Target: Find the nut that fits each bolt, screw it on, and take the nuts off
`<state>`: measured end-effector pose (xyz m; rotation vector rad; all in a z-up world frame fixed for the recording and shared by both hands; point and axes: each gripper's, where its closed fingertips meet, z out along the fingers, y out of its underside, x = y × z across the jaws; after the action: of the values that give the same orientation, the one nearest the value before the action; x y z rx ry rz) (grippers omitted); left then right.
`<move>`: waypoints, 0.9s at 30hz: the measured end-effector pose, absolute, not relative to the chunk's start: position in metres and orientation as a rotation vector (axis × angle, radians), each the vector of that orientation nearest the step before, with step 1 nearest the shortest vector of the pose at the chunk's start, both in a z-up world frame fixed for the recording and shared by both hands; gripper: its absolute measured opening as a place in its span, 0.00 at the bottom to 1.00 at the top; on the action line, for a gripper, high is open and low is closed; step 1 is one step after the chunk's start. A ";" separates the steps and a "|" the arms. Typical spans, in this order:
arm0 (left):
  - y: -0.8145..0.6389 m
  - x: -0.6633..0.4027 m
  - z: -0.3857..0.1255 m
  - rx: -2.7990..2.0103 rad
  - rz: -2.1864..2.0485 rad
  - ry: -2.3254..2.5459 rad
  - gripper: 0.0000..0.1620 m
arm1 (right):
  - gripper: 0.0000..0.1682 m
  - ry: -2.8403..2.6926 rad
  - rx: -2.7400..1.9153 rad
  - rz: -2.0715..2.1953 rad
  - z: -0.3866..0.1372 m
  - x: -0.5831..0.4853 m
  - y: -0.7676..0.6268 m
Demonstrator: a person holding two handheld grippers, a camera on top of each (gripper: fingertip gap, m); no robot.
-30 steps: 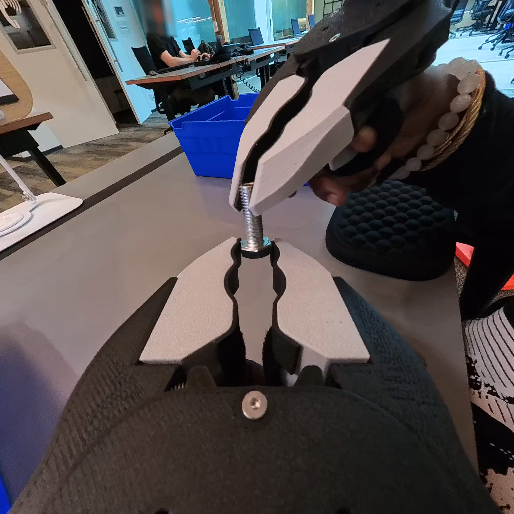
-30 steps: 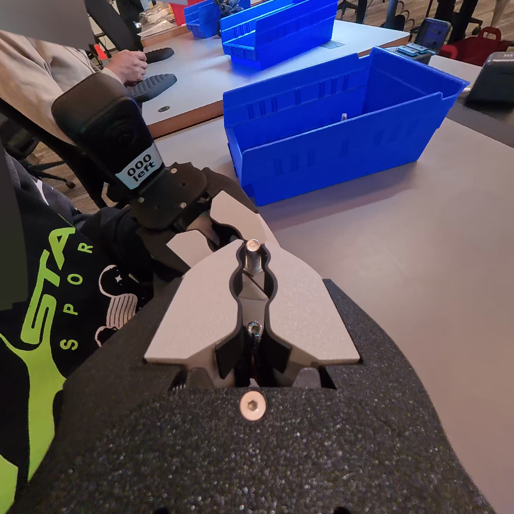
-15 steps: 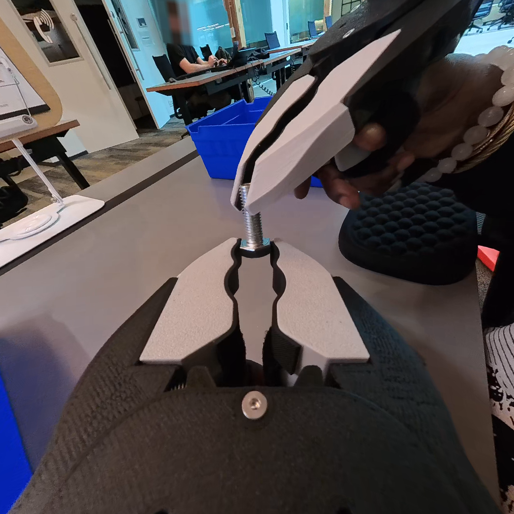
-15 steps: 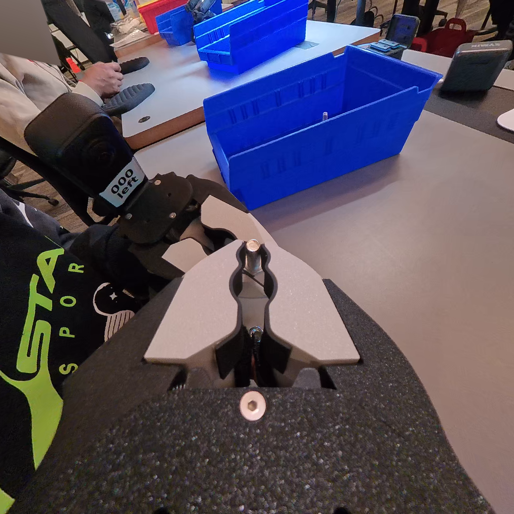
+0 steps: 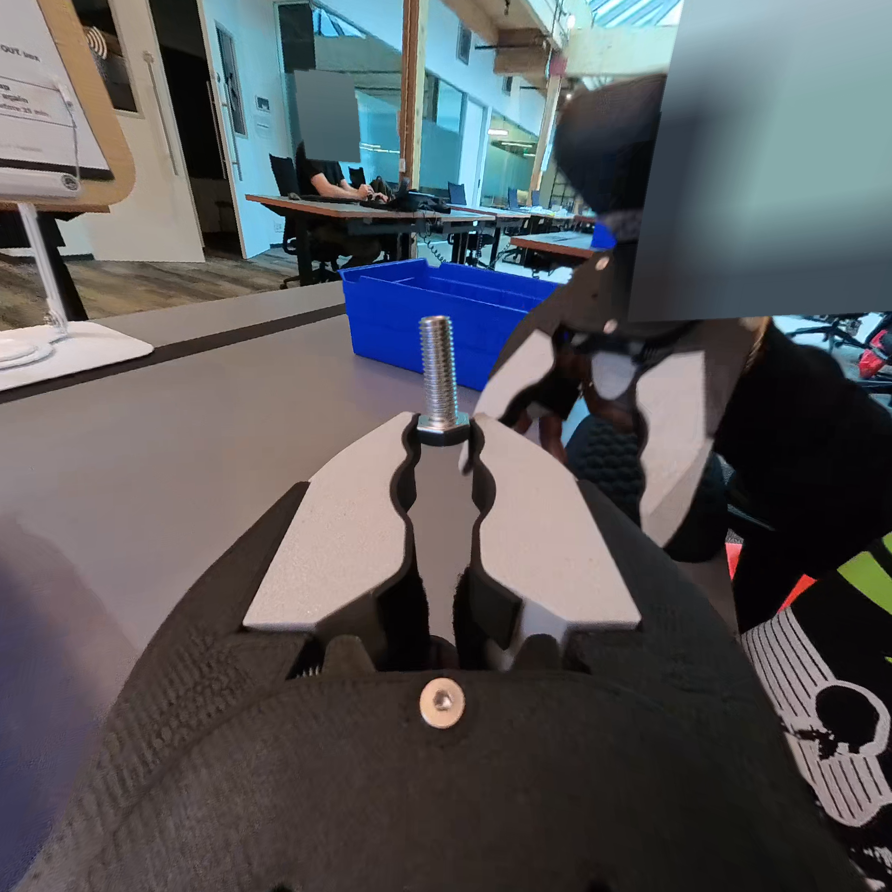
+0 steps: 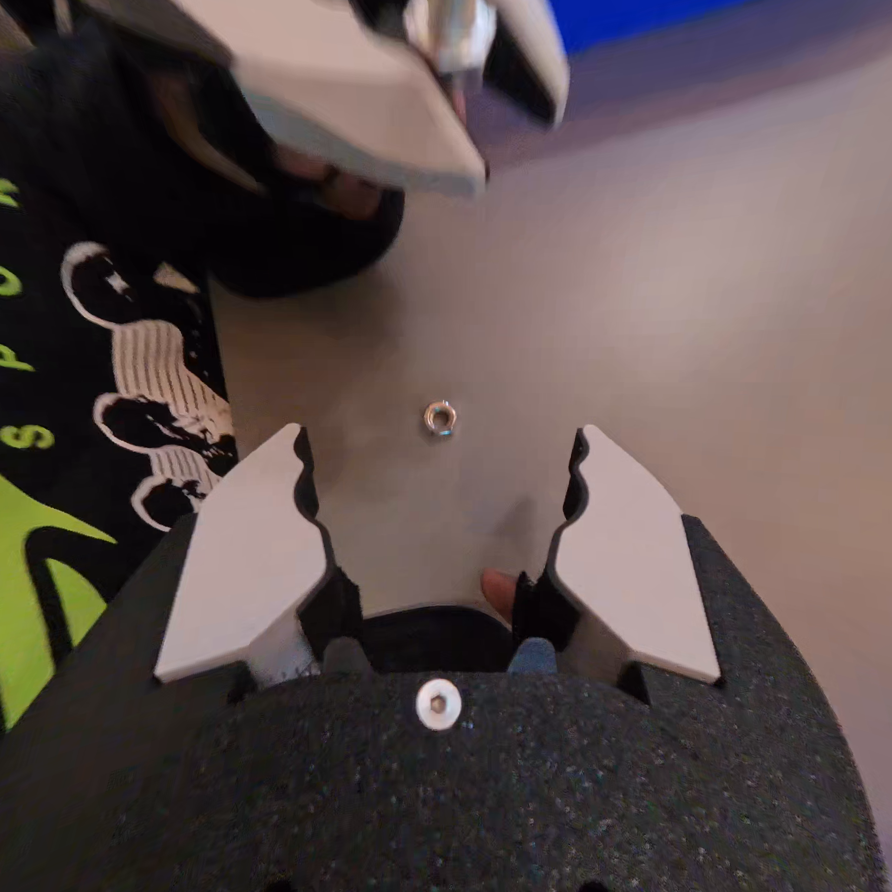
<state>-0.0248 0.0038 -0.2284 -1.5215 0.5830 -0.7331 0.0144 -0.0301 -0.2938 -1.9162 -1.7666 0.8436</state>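
Observation:
My left gripper (image 5: 441, 425) is shut on the hex head of a silver bolt (image 5: 438, 367), which stands upright with its bare thread pointing up. In the right wrist view its fingers (image 6: 386, 120) and the bolt (image 6: 449, 34) show blurred at the top. My right gripper (image 6: 440, 429) is open and empty, pointing down at the grey table (image 6: 675, 338). A small silver nut (image 6: 440, 419) lies on the table between and just past its fingertips. The open right gripper (image 5: 564, 497) also shows to the right of the bolt in the left wrist view.
A blue bin (image 5: 434, 309) stands on the table behind the bolt. A black textured wrist rest (image 5: 608, 463) lies at the right. A white stand base (image 5: 72, 347) is at the far left. The person's black printed shirt (image 6: 96, 386) borders the table's near edge. There is about 9 cm between the tips of the two grippers.
My right gripper was shut on the top of the bolt. It has let go, opened and swung down toward the table, where the nut now lies. The bolt's thread is bare.

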 end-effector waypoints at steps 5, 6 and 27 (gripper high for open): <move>0.003 -0.025 -0.228 -1.515 -0.732 0.582 0.12 | 0.31 -1.906 -1.931 0.856 -0.330 0.013 -0.038; 0.003 -0.026 -0.228 -1.513 -0.738 0.578 0.12 | 0.27 -1.955 -1.899 0.827 -0.334 0.015 -0.040; -0.007 -0.018 -0.229 -1.490 -0.796 0.661 0.12 | 0.11 -2.368 -1.300 0.811 -0.341 0.004 -0.041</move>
<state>-0.0177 -0.0072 -0.2290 -1.4899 0.6614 -0.7964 0.0035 -0.0412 -0.3407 -1.2999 -2.3679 0.8109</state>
